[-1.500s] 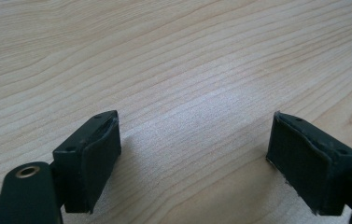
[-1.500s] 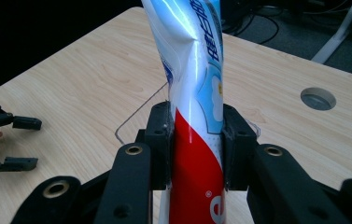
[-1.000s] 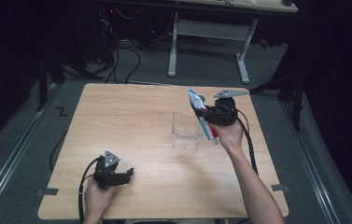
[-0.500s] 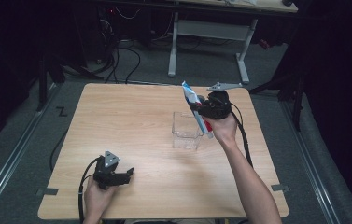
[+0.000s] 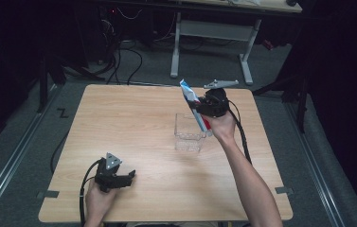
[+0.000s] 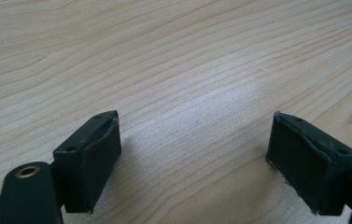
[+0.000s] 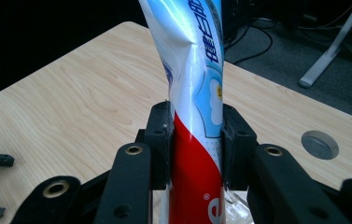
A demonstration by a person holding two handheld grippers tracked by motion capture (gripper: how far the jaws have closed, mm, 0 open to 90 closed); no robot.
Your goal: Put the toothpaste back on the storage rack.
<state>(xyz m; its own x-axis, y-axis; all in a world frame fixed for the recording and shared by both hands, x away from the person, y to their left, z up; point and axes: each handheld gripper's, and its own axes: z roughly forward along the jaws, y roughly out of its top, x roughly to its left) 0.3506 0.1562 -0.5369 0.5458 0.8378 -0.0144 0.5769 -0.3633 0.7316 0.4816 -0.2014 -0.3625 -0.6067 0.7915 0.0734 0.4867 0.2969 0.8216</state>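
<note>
High view: right gripper [image 5: 203,109] clamped on toothpaste tube [image 5: 192,106], tube tilted, lower end above far right corner of clear box [image 5: 189,133]. Since a second ago, tube raised slightly and shifted toward far table edge; judged lifted out of box, or realigning over it. Left gripper [image 5: 128,178] rests on table [image 5: 119,123], well apart from box.

Left gripper view: jaws apart, bare wood between.

Right gripper view: pads [image 7: 160,135] press tube [image 7: 194,107] mid-body; box edge [image 7: 236,205] below.
</note>
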